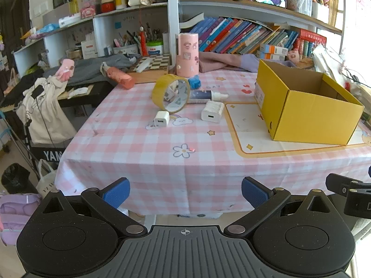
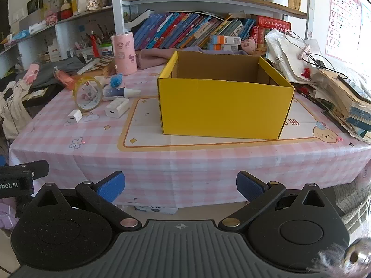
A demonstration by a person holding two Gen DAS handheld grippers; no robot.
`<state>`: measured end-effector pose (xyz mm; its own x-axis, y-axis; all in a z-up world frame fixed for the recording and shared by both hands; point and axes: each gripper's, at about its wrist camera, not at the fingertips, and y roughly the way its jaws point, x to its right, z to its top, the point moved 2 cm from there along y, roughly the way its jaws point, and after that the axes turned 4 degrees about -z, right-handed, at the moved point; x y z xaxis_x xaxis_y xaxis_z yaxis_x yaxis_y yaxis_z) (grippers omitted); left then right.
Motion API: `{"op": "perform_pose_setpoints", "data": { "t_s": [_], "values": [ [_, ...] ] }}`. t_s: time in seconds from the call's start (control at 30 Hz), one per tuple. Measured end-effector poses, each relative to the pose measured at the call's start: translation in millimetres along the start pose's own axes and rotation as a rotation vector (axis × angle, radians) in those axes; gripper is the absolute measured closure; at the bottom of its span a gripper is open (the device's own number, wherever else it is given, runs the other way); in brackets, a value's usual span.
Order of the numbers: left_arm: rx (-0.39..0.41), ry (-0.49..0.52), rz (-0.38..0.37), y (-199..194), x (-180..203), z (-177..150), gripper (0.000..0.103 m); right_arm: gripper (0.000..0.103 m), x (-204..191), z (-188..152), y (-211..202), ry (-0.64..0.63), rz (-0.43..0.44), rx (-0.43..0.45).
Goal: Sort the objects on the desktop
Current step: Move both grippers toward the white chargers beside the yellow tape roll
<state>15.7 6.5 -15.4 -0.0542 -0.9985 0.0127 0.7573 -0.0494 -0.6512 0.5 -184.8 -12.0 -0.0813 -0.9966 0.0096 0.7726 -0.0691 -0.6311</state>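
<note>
Both tongs held before the near edge of the bench (image 1: 162, 173), angled down toward it. Left tongs (image 1: 185, 195): jaws wide, nothing between the blue pads (image 1: 117, 192). Right tongs (image 2: 180, 188): jaws likewise wide and empty; they sit just beside the left tongs, each showing at the edge of the other's view.

Box (image 2: 222, 106): yellow, open-topped, straight ahead of the right tongs and ahead-right of the left, standing on an orange-bordered mat (image 2: 148, 139); what lies on its floor cannot be seen.

Loose items, ahead of the left tongs and ahead-left of the right, well apart from both: tape roll (image 1: 171, 93) on edge; small charger (image 1: 161, 118) nearest the tongs; large charger (image 1: 212, 111) to its right, just beside the mat; tube (image 1: 204, 96) lying flat behind the large charger, touching the roll; blue object (image 1: 194, 82) behind the roll, kind unclear.

Pink can (image 1: 187, 54): upright, farther back, near the bookshelf (image 1: 231, 37).
</note>
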Motion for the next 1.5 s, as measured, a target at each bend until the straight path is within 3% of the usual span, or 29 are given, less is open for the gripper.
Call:
{"op": "perform_pose_setpoints", "data": {
  "t_s": [1.5],
  "values": [
    [-0.010,0.032,-0.004,7,-6,5,0.000,0.000,-9,4,11,-0.022,0.020,-0.014]
  ]
}}
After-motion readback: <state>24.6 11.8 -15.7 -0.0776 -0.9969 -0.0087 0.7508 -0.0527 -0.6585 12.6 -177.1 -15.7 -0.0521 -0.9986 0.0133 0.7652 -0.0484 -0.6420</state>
